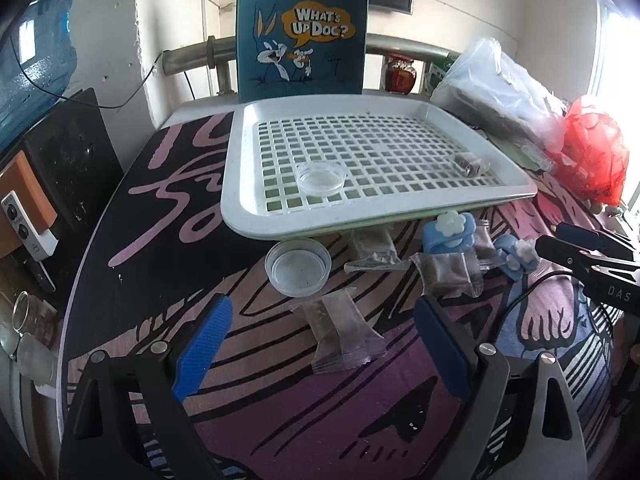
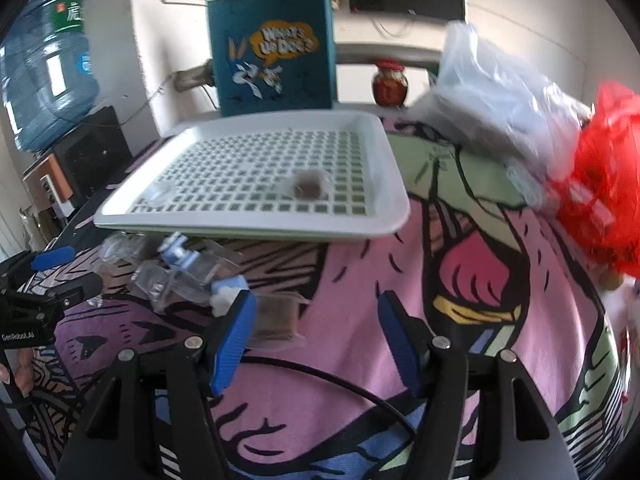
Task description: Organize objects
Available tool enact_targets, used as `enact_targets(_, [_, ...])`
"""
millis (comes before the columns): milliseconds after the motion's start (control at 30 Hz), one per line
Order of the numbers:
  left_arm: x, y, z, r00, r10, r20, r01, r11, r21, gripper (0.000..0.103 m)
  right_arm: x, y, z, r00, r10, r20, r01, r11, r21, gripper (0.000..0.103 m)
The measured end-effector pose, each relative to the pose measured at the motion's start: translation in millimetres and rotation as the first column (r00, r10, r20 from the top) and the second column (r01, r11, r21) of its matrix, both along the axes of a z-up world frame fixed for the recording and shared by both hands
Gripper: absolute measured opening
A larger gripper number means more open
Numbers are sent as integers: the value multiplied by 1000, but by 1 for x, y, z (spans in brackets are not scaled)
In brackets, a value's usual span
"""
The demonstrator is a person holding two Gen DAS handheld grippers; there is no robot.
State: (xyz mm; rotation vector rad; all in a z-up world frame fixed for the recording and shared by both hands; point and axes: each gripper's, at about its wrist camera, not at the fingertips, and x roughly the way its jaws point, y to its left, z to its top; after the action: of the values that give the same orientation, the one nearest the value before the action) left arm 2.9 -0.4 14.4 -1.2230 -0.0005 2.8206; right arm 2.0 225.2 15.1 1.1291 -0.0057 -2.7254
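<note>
A white perforated tray (image 1: pixel 240 184) lies on the patterned table and holds a clear round lid (image 1: pixel 321 178) and a brown snack packet (image 1: pixel 470 164). In front of it are a clear dish (image 1: pixel 298 266), several clear packets (image 1: pixel 446 272) and two blue flower clips (image 1: pixel 448 230). My left gripper (image 1: pixel 323 308) is open, and one packet (image 1: pixel 340 332) lies on the table between its fingers, untouched. My right gripper (image 2: pixel 316 300) is also open; a brown packet (image 2: pixel 276 320) lies just inside its left finger, with the right pad well apart. The tray (image 2: pixel 256 232) is beyond it.
A blue cartoon tote bag (image 1: pixel 302 32) stands behind the tray. A clear plastic bag (image 1: pixel 500 88) and a red bag (image 1: pixel 592 148) crowd the table's right side. A water bottle (image 2: pixel 48 68) and black speaker are off the left edge. A black cable (image 2: pixel 340 384) crosses the table under the right gripper.
</note>
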Motion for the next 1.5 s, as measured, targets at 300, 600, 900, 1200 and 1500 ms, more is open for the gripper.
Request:
enact_targets(300, [-5, -6, -5, 999, 30, 36, -31, 999, 14, 85, -2, -31, -10, 995, 92, 49, -97, 988, 124, 63])
enact_targets(600, [-7, 4, -9, 998, -22, 64, 21, 1000, 8, 33, -7, -25, -14, 991, 95, 92, -101, 993, 63, 42])
enact_targets(900, [6, 11, 4, 996, -88, -27, 89, 996, 23, 28, -3, -25, -10, 988, 136, 73, -138, 990, 19, 39])
enact_targets(1200, [9, 13, 8, 992, -110, -57, 111, 994, 21, 28, 13, -24, 5, 987, 154, -47, -153, 988, 11, 39])
enact_targets(1500, [11, 13, 8, 992, -109, -62, 111, 994, 24, 28, 15, -22, 8, 985, 158, -72, -158, 987, 1, 39])
